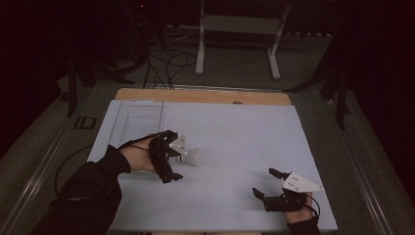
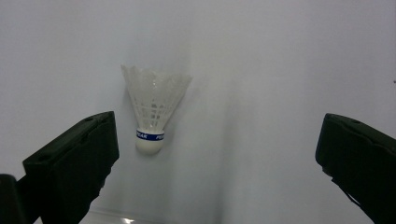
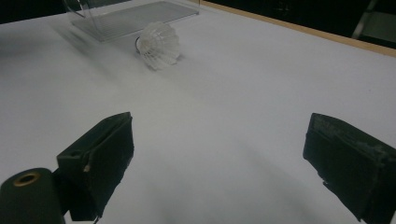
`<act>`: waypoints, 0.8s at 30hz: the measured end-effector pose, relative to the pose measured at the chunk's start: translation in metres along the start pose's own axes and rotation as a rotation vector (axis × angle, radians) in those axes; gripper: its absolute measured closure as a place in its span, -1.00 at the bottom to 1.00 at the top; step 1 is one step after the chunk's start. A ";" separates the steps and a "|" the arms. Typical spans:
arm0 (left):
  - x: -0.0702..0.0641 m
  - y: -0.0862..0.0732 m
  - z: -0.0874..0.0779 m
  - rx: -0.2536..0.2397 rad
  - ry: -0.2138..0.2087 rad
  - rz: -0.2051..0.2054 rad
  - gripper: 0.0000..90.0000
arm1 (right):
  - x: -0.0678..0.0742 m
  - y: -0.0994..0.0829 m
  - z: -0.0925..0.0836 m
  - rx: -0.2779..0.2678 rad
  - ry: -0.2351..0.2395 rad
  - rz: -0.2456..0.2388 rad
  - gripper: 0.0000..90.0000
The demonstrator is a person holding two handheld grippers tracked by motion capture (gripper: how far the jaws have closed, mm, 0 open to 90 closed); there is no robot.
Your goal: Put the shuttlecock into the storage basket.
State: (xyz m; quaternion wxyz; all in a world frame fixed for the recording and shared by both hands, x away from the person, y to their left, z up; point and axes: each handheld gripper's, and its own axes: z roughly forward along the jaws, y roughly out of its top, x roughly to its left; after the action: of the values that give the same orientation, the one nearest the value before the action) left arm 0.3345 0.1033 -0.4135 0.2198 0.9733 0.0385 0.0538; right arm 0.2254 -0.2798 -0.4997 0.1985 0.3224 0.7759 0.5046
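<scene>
Spread wide, my left claw (image 2: pixel 217 154) hovers over the shuttlecock (image 2: pixel 153 108), cork end toward me, nearer its left jaw; right claw (image 1: pixel 272 183) spread, farther.

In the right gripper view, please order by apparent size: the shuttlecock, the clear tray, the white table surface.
1. White table surface, largest.
2. Clear tray, cut off by the frame edge.
3. Shuttlecock, smallest.
</scene>
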 end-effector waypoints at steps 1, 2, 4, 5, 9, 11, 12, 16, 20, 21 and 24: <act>0.002 0.000 0.001 0.004 0.004 -0.002 -0.99 | 0.000 0.000 0.000 0.002 0.001 -0.001 -0.81; 0.003 0.000 0.003 0.004 0.001 -0.008 -0.99 | 0.000 0.000 0.000 0.004 0.002 0.000 -0.81; 0.007 0.000 0.005 0.013 -0.004 -0.008 -0.99 | 0.000 0.000 0.000 0.007 0.003 -0.001 -0.81; 0.009 -0.001 0.006 0.017 -0.013 -0.008 -0.99 | 0.000 0.000 0.001 0.009 0.003 -0.001 -0.81; 0.014 -0.001 0.012 0.050 -0.020 -0.021 -0.99 | 0.000 0.000 0.001 0.010 0.009 0.001 -0.81; 0.016 -0.002 0.018 0.072 -0.018 -0.027 -0.99 | 0.000 -0.001 0.001 0.009 0.011 0.001 -0.81; 0.017 -0.003 0.019 0.074 -0.018 -0.025 -0.99 | 0.000 -0.001 0.001 0.009 0.011 0.002 -0.81; 0.022 -0.002 0.027 0.098 -0.020 -0.026 -0.99 | 0.000 -0.001 0.002 0.012 0.012 0.005 -0.81; 0.028 -0.003 0.037 0.125 -0.044 -0.048 -0.99 | 0.001 -0.001 0.001 0.011 0.013 0.004 -0.81; 0.029 -0.003 0.040 0.136 -0.048 -0.047 -0.97 | 0.000 -0.001 0.001 0.009 0.011 0.001 -0.81; 0.032 -0.003 0.044 0.150 -0.048 -0.042 -0.97 | 0.000 -0.001 0.001 0.007 0.012 0.005 -0.81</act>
State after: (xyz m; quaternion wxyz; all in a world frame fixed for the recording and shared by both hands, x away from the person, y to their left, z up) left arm 0.3710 0.0906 -0.4517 0.1483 0.9870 0.0577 0.0229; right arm 0.2256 -0.2793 -0.5009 0.1913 0.3221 0.7781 0.5042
